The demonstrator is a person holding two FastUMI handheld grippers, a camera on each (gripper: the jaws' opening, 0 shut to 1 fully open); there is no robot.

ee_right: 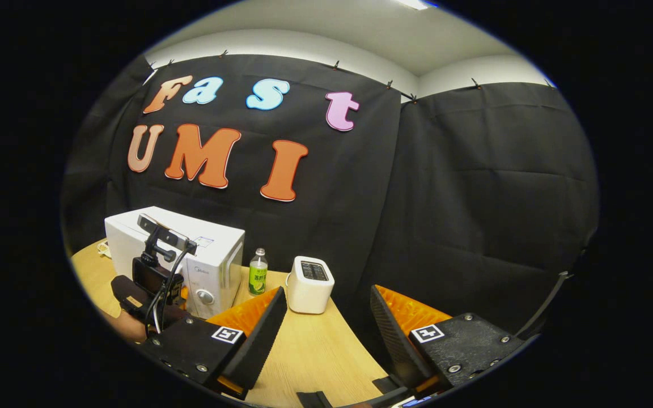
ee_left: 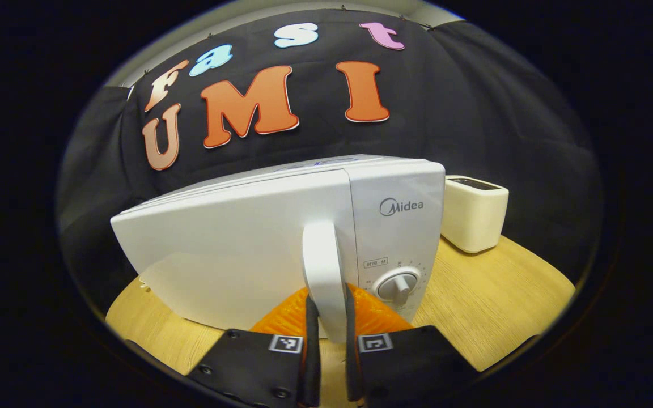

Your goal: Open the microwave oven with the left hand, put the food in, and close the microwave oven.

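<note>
A pale wooden counter (ee_left: pixel 491 294) carries everything here, closed in by the booth's black cloth wall. Nearest, the left hand-held gripper (ee_left: pixel 326 317) is clamped on the microwave oven's door handle (ee_left: pixel 322 272), both fingers pressing its sides, with the door (ee_left: pixel 230 249) seemingly shut or barely cracked, so opening looks only just begun; loading the food and closing remain, and no food can be made out. Farther off, the right hand-held gripper (ee_right: pixel 326 317) hangs spread wide and empty over the counter, the microwave oven (ee_right: pixel 190 255), a green bottle (ee_right: pixel 257 273) and a toaster (ee_right: pixel 309 283) standing beyond it against the wall.
</note>
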